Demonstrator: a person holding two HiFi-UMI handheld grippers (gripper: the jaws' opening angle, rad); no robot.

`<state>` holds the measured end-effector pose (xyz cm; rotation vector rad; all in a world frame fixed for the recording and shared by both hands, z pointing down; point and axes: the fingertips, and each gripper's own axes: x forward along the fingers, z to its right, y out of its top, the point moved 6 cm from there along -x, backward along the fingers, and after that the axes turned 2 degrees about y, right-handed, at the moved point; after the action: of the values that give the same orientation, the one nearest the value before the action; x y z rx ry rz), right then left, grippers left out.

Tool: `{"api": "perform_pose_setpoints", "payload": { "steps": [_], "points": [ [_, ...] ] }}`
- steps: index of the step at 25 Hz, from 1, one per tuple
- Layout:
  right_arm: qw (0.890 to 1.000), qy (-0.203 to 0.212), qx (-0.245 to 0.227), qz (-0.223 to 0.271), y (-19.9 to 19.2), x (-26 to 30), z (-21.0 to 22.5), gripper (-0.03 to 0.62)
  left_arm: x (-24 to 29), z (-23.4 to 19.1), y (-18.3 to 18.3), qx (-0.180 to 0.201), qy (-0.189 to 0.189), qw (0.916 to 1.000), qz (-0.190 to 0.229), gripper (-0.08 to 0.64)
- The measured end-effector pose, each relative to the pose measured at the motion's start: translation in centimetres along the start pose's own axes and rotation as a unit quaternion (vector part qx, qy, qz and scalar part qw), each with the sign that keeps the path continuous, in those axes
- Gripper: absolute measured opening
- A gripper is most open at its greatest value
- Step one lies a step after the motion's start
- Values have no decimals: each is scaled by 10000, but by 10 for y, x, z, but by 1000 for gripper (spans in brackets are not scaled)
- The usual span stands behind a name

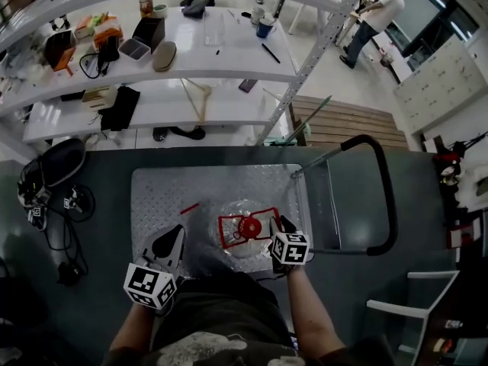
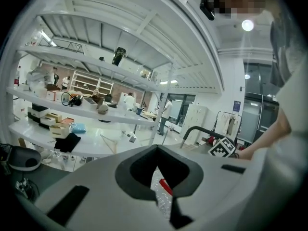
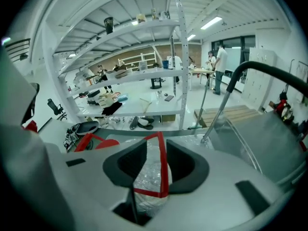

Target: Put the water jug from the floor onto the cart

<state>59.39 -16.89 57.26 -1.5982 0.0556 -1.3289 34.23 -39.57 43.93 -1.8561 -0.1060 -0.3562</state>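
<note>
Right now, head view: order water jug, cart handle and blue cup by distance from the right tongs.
1. Water jug, beside the right tongs.
2. Cart handle, to the right.
3. Blue cup, on the far shelf.

One water jug [image 1: 242, 242] with one red cap [image 1: 248, 228]. One cart [image 1: 160, 197] with one black push handle [image 1: 391, 204]. Two grippers, the left gripper [image 1: 174, 239] and the right gripper [image 1: 277, 227], each with one marker cube. One white shelving rack [image 1: 229, 59] on the far side, three tiers showing, with one blue cup [image 1: 265, 27] on it. One pair of shoes [image 1: 179, 133] beneath it. One wooden pallet [image 1: 343, 124] at the far right. One white chair [image 1: 404, 311] at the near right. Two people [image 3: 221, 64] [image 3: 210, 61] stand far off.
</note>
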Motion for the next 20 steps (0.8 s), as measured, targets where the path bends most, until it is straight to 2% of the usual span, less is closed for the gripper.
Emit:
{"api": "perform_pose_setpoints", "payload": {
  "steps": [5, 10, 13, 14, 17, 20],
  "points": [
    [9985, -61, -307, 445, 20, -21, -11, 107, 9, 3, 4, 59, -148, 9999, 46, 8],
    [9915, 103, -3, 1300, 35, -53, -21, 106, 6, 20, 5, 162, -96, 9997, 122, 9],
    [9867, 311, -32, 1598, 38, -74, -22, 106, 0, 35, 9, 155, 53, 9996, 225, 9],
    [9854, 378, -64, 1656, 37, -82, -22, 101, -2, 42, 11, 150, 93, 9995, 268, 9],
    [9826, 496, -108, 1786, 29, -110, -18, 15, -12, 68, 11, 204, 130, 9992, 326, 9],
    [9764, 767, -116, 2015, 23, -145, -11, -9, -22, 100, 5, 238, 87, 9991, 331, 9]
  ]
}}
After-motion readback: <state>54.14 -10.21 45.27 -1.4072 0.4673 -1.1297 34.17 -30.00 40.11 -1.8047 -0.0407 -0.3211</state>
